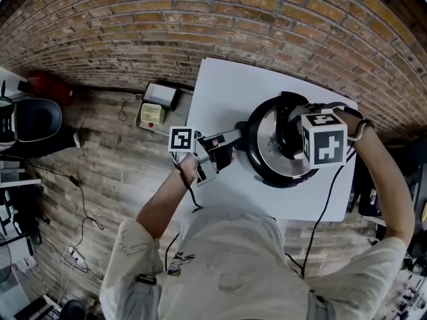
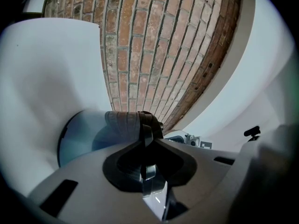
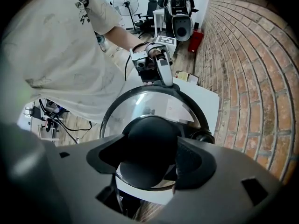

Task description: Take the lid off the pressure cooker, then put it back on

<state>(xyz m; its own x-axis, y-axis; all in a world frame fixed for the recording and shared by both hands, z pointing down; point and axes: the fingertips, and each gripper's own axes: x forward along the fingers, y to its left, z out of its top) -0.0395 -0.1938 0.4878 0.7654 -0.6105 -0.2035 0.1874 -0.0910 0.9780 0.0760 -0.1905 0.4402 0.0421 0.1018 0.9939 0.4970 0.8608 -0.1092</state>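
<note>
White table (image 1: 220,85) near brick wall (image 1: 200,19), yellow box (image 1: 151,115) on wooden floor (image 1: 107,179), cables (image 1: 83,205), standing fan (image 3: 125,3)

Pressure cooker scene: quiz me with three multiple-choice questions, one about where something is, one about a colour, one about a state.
1. Where does the pressure cooker stand?
A. on a shelf
B. on the white table
C. on a stove

2. What colour is the knob on the lid?
A. red
B. black
C. white

3. What are the left tongs doing?
A. hanging open in the air
B. holding a cup
C. closed on the cooker's long handle

Answers: B, the head view shows the cooker sitting on the white tabletop. B, the knob shows black in the right gripper view. C, the left gripper view shows them pinching the handle.
</note>
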